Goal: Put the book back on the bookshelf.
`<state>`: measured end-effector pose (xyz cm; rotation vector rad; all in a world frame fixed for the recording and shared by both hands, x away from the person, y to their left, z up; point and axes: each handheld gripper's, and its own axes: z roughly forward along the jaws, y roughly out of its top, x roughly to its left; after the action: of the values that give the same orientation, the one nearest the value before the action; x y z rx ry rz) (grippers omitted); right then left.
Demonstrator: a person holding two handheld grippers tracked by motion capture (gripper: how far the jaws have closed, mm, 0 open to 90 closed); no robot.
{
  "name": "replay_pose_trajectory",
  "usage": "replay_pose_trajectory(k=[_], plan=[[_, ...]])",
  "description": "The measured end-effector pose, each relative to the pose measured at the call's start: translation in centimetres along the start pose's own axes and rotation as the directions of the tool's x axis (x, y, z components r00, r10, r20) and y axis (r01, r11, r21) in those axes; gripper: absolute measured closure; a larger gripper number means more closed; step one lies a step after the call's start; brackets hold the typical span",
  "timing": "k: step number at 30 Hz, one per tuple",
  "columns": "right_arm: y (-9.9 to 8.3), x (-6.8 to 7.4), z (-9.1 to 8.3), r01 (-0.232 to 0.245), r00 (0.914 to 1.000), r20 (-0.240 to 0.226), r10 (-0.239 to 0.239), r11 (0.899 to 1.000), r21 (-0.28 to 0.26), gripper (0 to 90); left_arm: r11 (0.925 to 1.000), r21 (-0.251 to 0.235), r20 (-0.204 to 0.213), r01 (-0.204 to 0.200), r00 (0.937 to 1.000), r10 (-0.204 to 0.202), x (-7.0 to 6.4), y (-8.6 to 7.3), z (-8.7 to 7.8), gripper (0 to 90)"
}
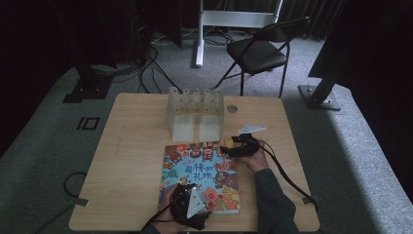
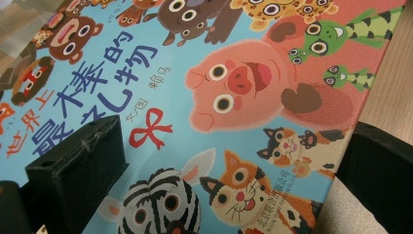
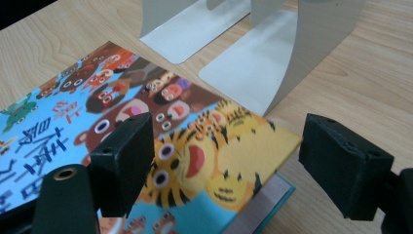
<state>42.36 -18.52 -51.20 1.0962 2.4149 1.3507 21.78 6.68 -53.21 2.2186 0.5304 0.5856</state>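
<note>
**Two grippers at a picture book**

Nearest, the left gripper hovered with jaws spread over the picture book's bottom edge. The book lay flat on the wooden table. The right gripper, jaws apart, straddled its lifted top corner. Beyond stood a grey bookend rack.

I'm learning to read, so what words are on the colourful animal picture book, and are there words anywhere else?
"最棒的礼物": big blue title on the colourful animal picture book lying flat on the light wooden table.
"世界上": small orange characters beside the title.
"文/图" and a blurred name: small dark print under the title.
"北京联合出版公司": tiny line at the cover's edge, barely readable.
Pale metal bookends: no text.
</note>
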Motion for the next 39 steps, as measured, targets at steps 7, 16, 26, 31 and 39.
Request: replay_pose_trajectory(k=[7,16,26,31,39], plan=[[0.2,0.3,-0.4,-0.002,0.9998,-0.019,0.002,1.0,0.006,20.9,0.9998,-0.015,0.009,0.012,0.9999,-0.012,0.2,0.2,-0.4,0.6],[0.2,0.9,-0.8,-0.013,0.9982,-0.058,0.014,1.0,0.021,23.6,0.9994,-0.033,0.017,0.011,0.9998,-0.01,0.2,0.7,-0.6,0.6],[0.4,1.8,-1.0,-0.021,0.9908,-0.133,0.023,1.0,0.022,27.4,0.9977,-0.063,0.034,0.024,0.9992,-0.022,0.4,1.1,-0.8,0.6],[0.8,2.3,-1.4,0.002,0.9909,-0.134,-0.002,1.0,-0.001,30.4,0.9969,-0.068,0.048,0.039,0.9982,-0.036,0.7,1.2,-0.7,0.6],[1.5,2.7,-2.0,0.023,0.9891,-0.145,-0.025,1.0,-0.018,36.7,0.9934,-0.08,0.067,0.083,0.9947,-0.078,1.0,1.0,-0.8,1.1]])
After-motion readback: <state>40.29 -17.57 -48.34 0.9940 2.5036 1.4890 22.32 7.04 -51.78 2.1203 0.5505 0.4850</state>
